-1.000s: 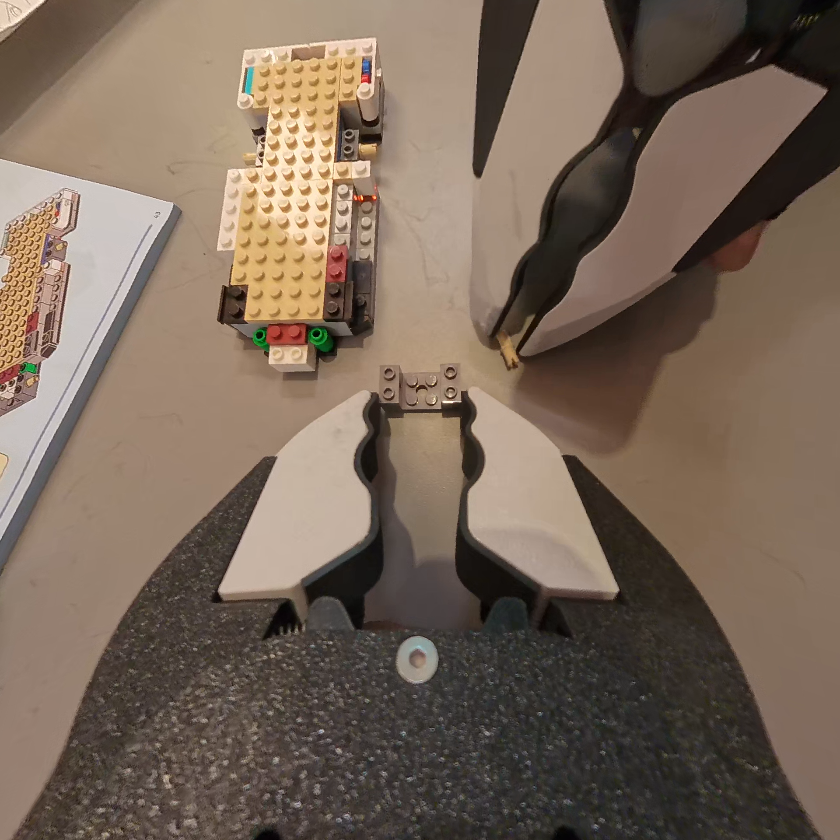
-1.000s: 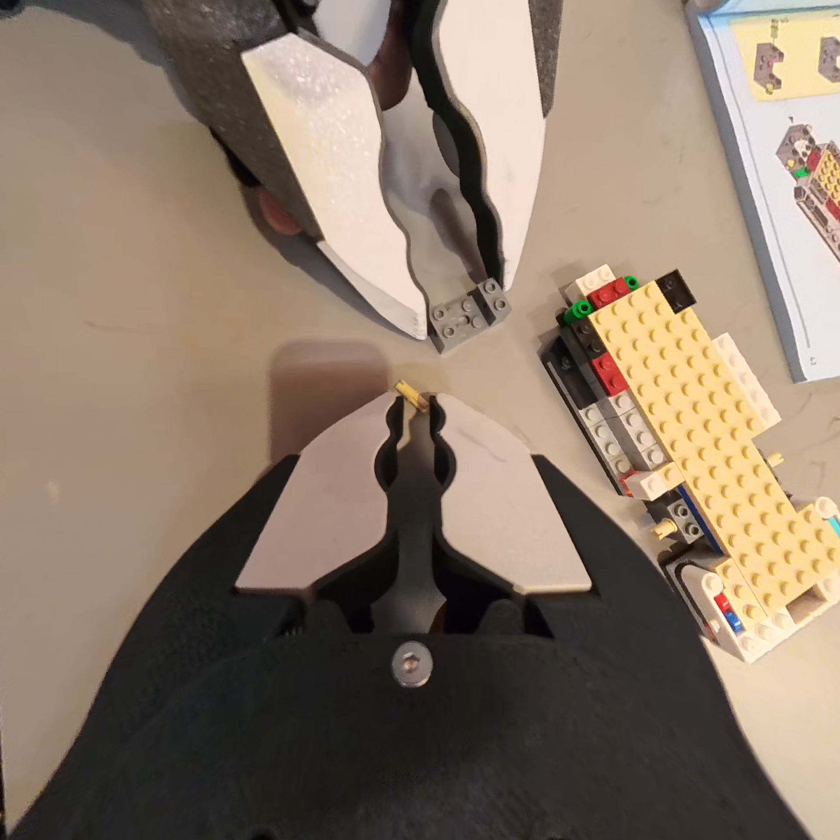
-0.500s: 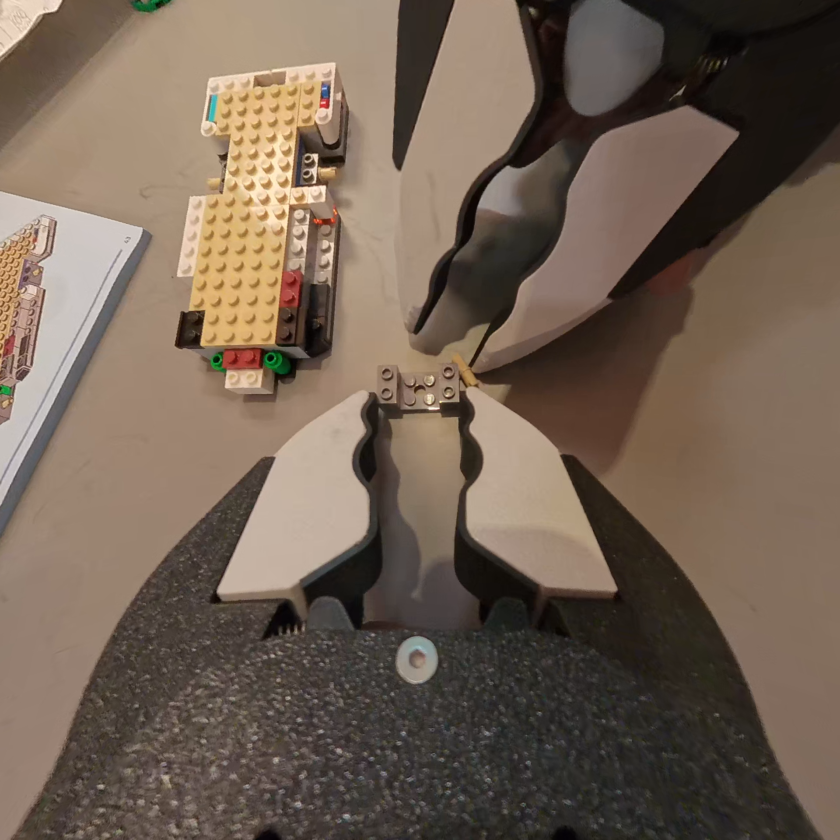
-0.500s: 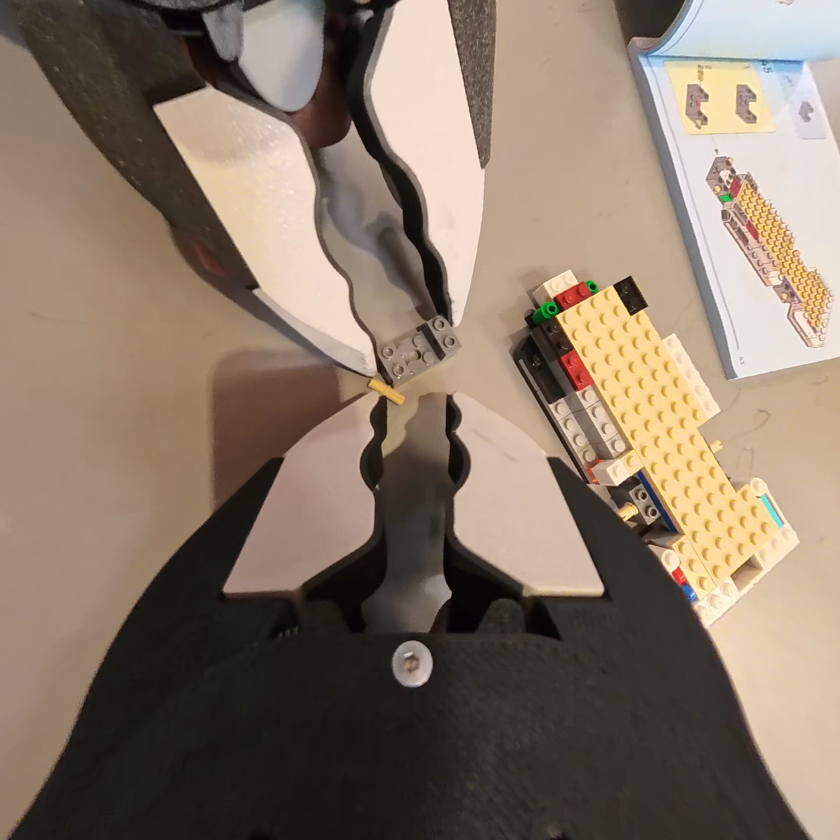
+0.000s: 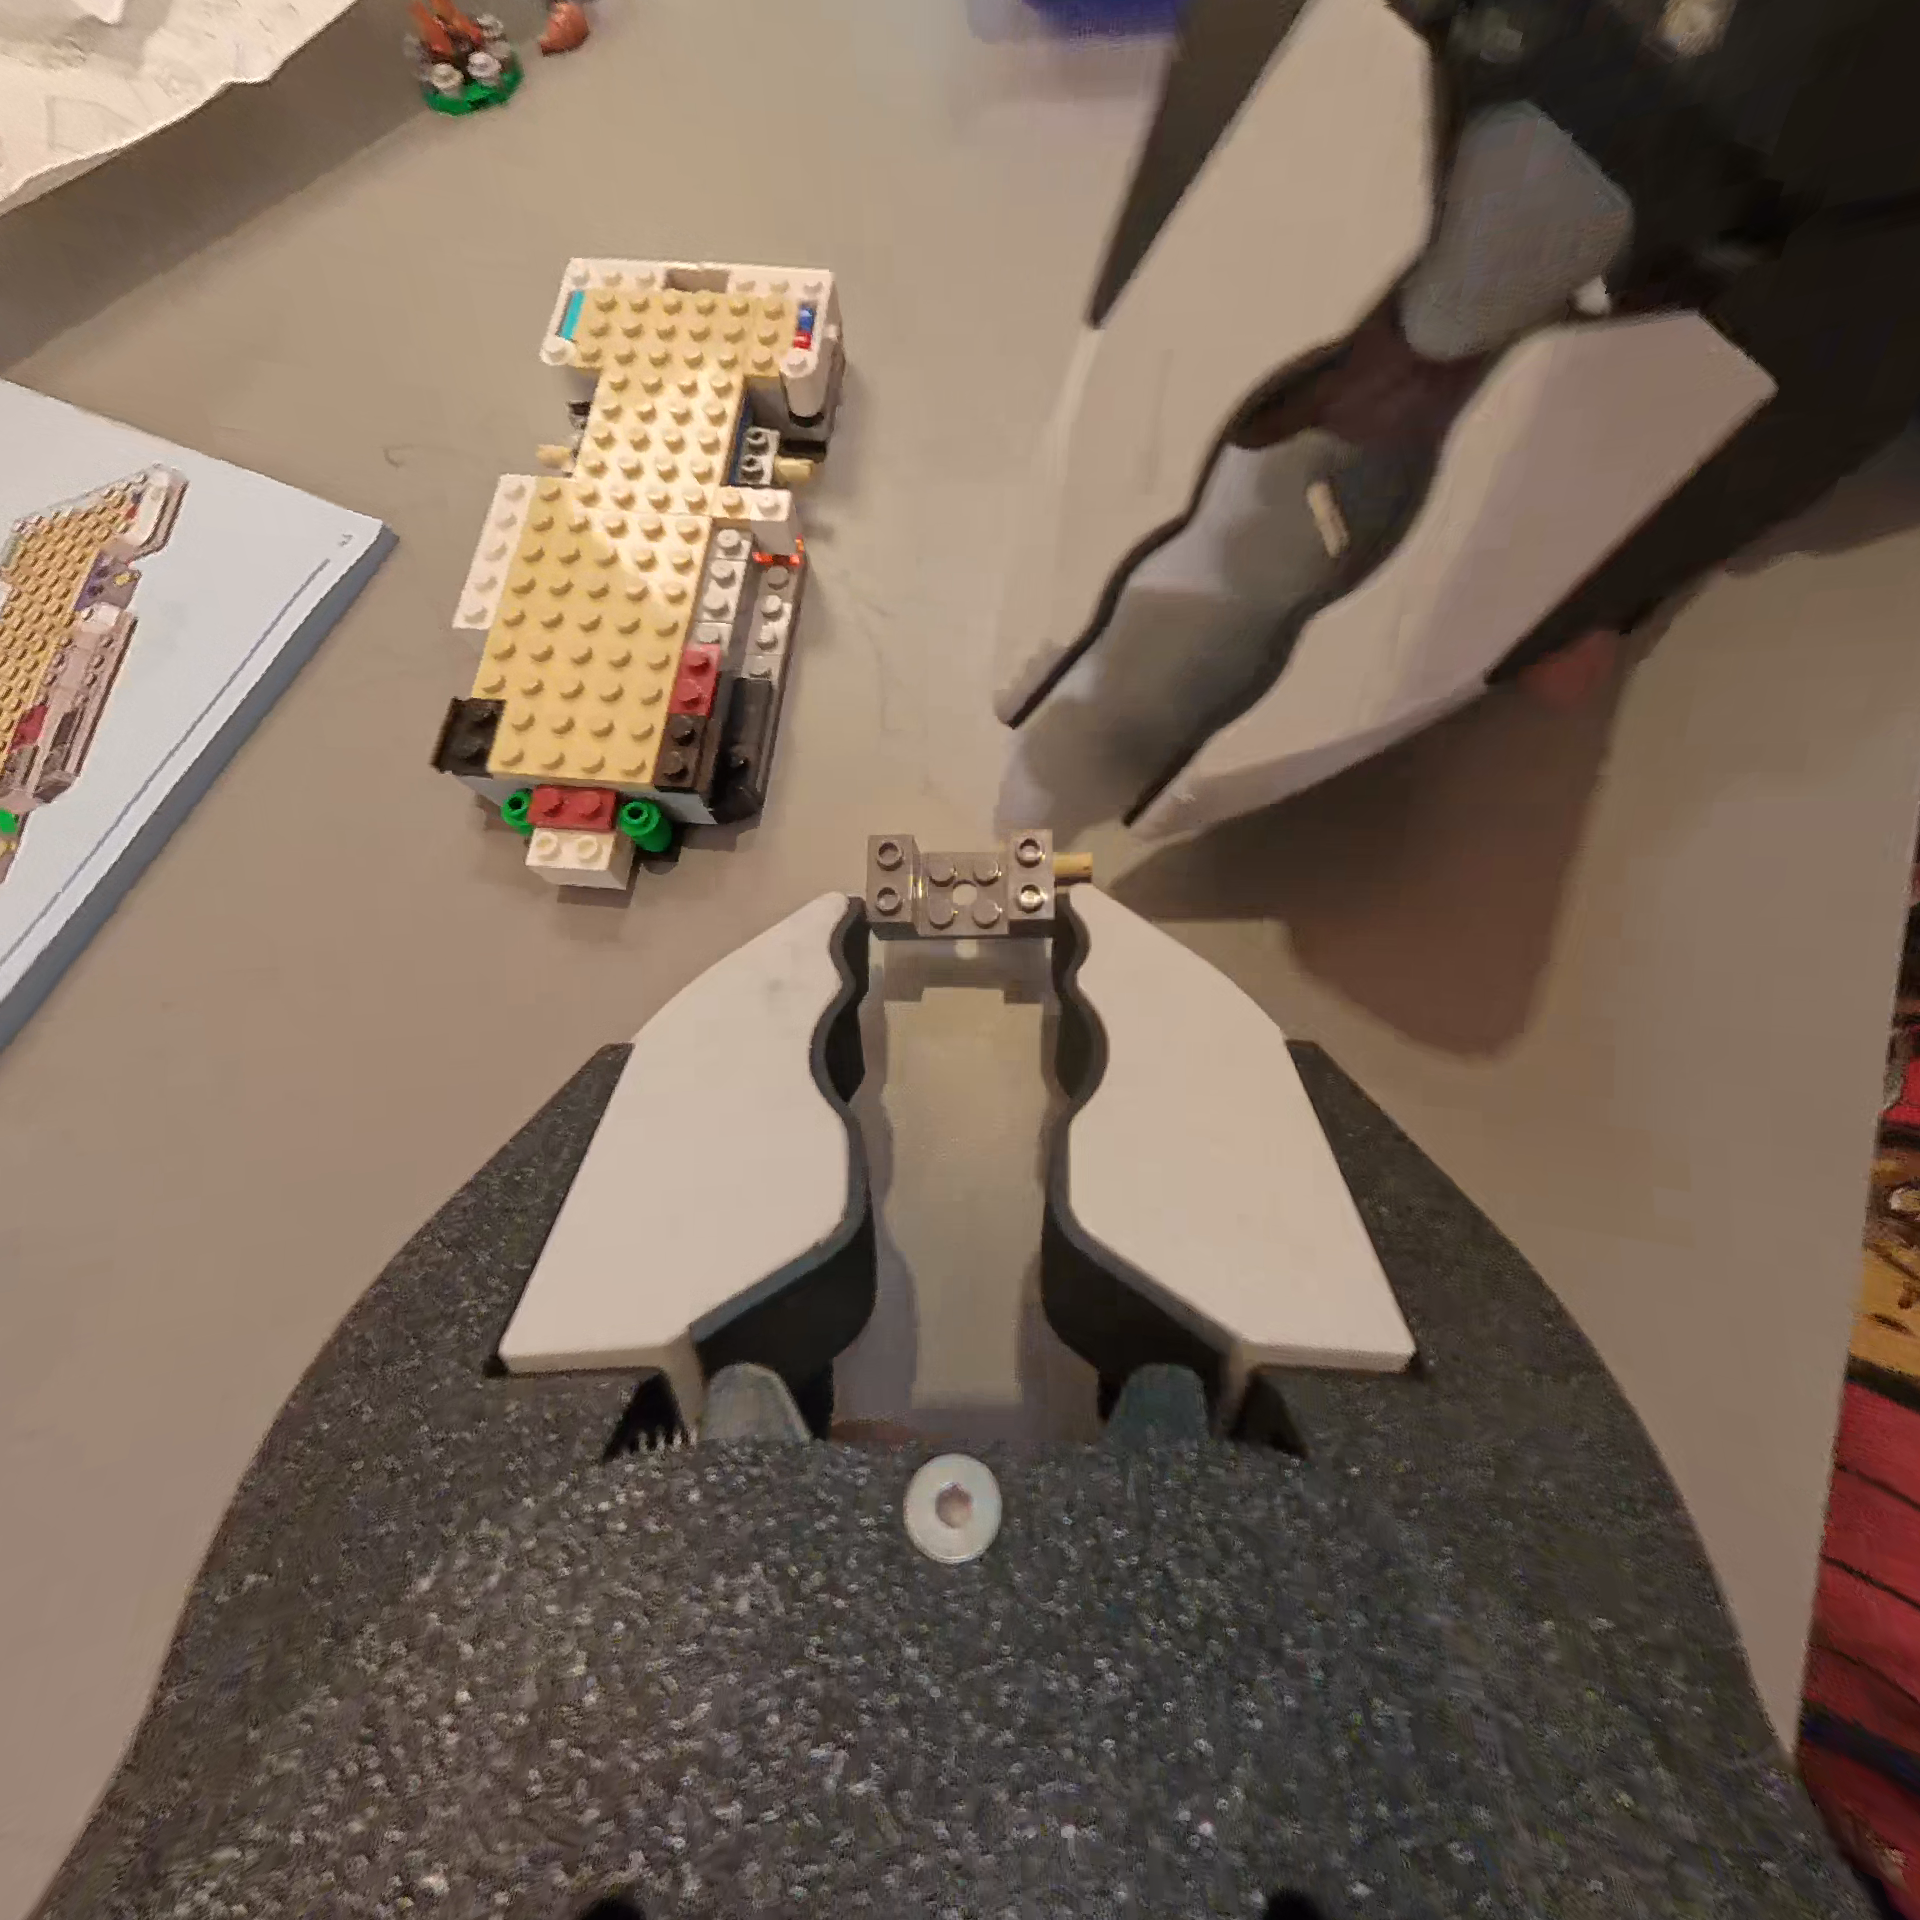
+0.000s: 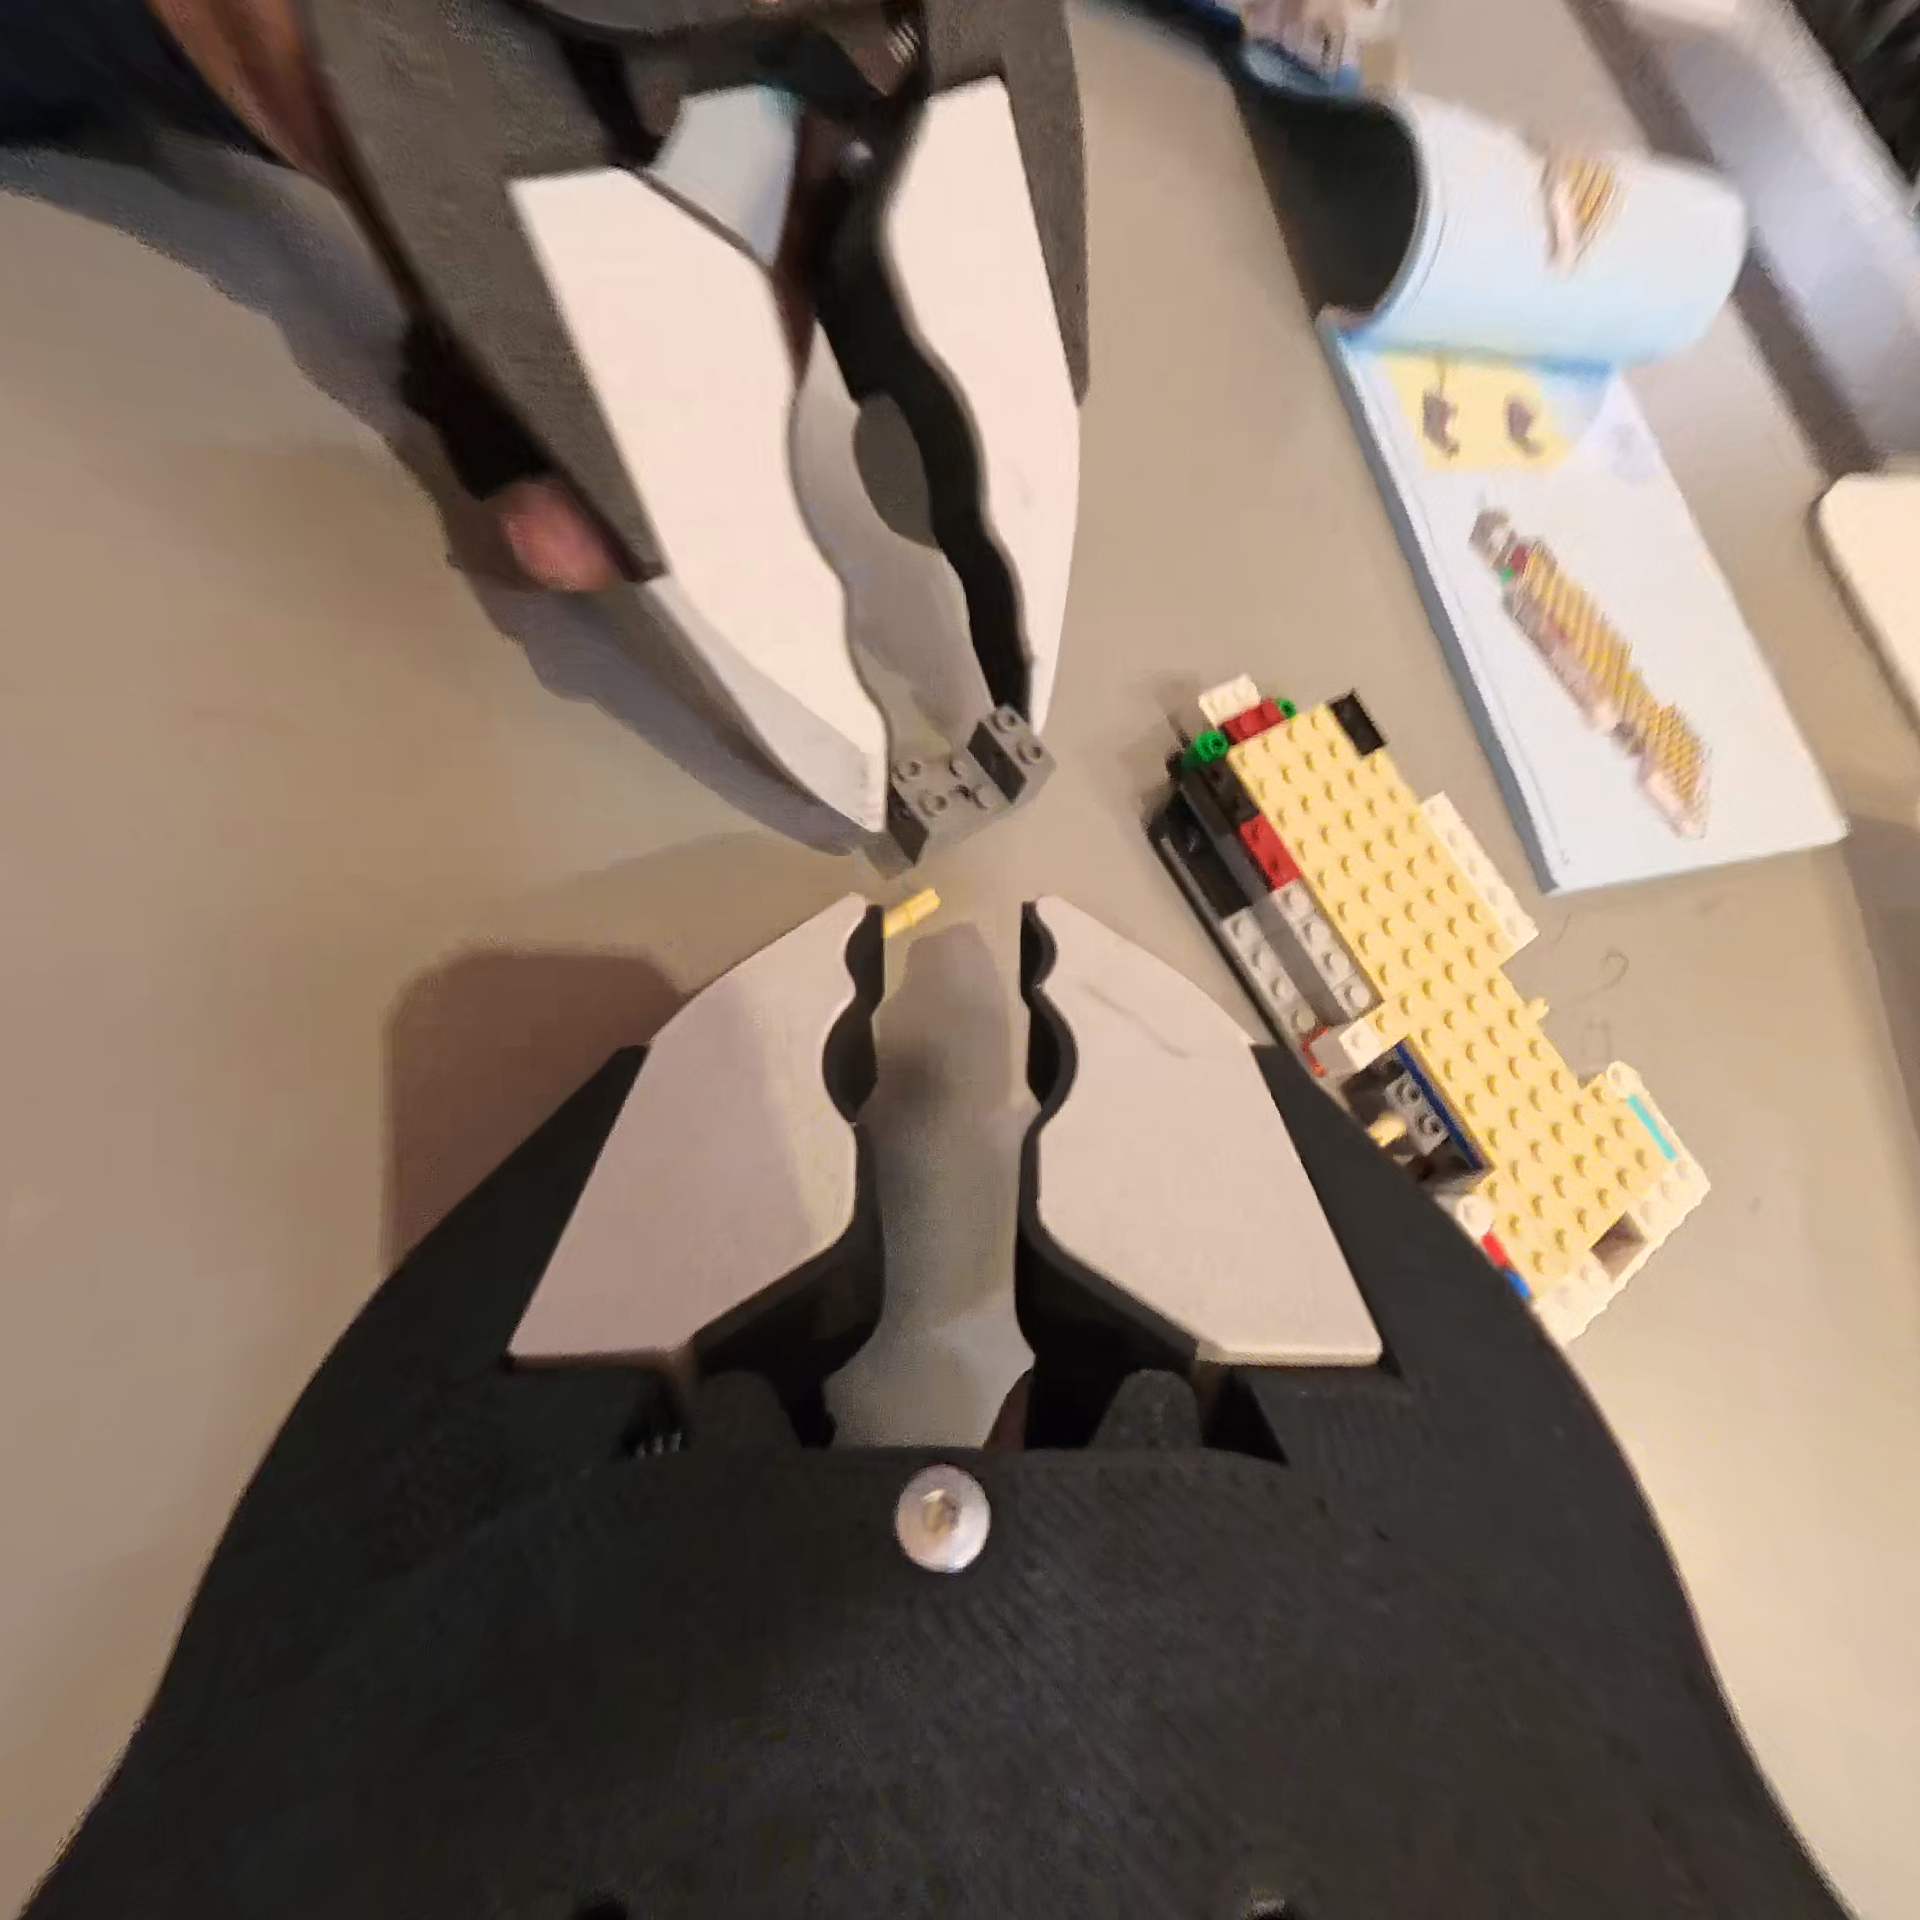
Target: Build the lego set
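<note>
My left gripper (image 5: 961, 920) is shut on a small grey studded brick piece (image 5: 961, 878), its two pads pressing on the piece's ends. A short tan pin (image 5: 1075, 864) sticks out from the piece's right end. My right gripper (image 5: 1070, 800) hangs to the upper right, its jaws apart, its tips just beyond the pin. In the right wrist view my right gripper (image 6: 945, 914) is open. The tan pin (image 6: 912, 914) sits by its left fingertip (image 6: 831, 935), not pinched. The grey piece (image 6: 966, 779) is in the left gripper (image 6: 961, 769) just ahead.
A long tan-topped brick model (image 5: 644, 561) lies on the grey table (image 5: 260, 987), and shows at the right in the right wrist view (image 6: 1403, 966). An open instruction booklet (image 5: 156, 644) (image 6: 1621, 644) lies beyond it. A small brick figure (image 5: 468, 62) stands far back. Left and right tips are no more than a few centimetres apart.
A second ago my right gripper was shut on the tan pin. It carried the pin to the grey piece's end, and its jaws opened. The pin now stays at the piece.
</note>
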Tool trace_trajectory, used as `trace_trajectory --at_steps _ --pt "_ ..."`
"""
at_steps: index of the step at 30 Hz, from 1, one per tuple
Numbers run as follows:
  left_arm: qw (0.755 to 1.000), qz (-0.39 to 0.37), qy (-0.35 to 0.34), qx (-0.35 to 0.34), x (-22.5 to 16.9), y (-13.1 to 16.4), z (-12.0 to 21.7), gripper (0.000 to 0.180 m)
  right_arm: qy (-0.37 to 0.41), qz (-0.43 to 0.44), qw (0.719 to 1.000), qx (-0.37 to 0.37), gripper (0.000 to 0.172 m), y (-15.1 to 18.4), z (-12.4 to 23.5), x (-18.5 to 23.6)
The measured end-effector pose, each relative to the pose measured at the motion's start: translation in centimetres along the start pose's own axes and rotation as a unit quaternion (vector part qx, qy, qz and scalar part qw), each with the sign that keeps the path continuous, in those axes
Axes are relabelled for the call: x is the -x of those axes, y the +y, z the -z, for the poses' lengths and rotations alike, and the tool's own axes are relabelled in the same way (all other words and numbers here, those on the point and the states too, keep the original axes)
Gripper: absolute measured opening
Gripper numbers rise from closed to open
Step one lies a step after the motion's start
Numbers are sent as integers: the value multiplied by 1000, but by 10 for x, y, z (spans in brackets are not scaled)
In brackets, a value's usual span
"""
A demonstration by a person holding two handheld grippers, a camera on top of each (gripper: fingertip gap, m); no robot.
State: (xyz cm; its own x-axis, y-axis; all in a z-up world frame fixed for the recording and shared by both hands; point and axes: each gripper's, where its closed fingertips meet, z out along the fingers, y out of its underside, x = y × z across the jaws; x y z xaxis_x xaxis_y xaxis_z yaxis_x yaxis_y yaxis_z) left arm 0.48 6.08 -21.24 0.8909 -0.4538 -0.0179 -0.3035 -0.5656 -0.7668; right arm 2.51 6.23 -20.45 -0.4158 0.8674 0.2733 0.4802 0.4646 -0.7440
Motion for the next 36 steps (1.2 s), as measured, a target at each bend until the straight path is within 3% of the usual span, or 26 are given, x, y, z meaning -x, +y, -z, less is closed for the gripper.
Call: trace_trajectory --at_steps 5,16,19,24,26,29,33,36 --pt "995 95 27 -15 4 1 4 34 82 110 990 -33 29 -16 -3 -3" --pt "993 113 44 -11 -7 -3 11 34 157 301 940 -14 27 -23 -16 5" --pt "989 126 69 -21 -12 -5 12 34 159 320 934 -6 17 -21 -16 6" --pt "985 105 115 -73 -17 -11 22 40 131 256 958 -15 16 -18 -9 -1" --pt "986 70 99 -113 -13 -18 30 43 104 214 971 -21 16 -15 -6 -2" --pt "985 -41 63 -158 -13 -29 41 46 55 154 986 -44 16 -16 -3 0" --pt "963 -231 -13 -137 -15 -24 32 44 7 104 991 -80 16 -24 2 6" --pt "943 -309 -36 -117 -18 -19 22 38 -9 89 992 -92 16 -27 4 8"
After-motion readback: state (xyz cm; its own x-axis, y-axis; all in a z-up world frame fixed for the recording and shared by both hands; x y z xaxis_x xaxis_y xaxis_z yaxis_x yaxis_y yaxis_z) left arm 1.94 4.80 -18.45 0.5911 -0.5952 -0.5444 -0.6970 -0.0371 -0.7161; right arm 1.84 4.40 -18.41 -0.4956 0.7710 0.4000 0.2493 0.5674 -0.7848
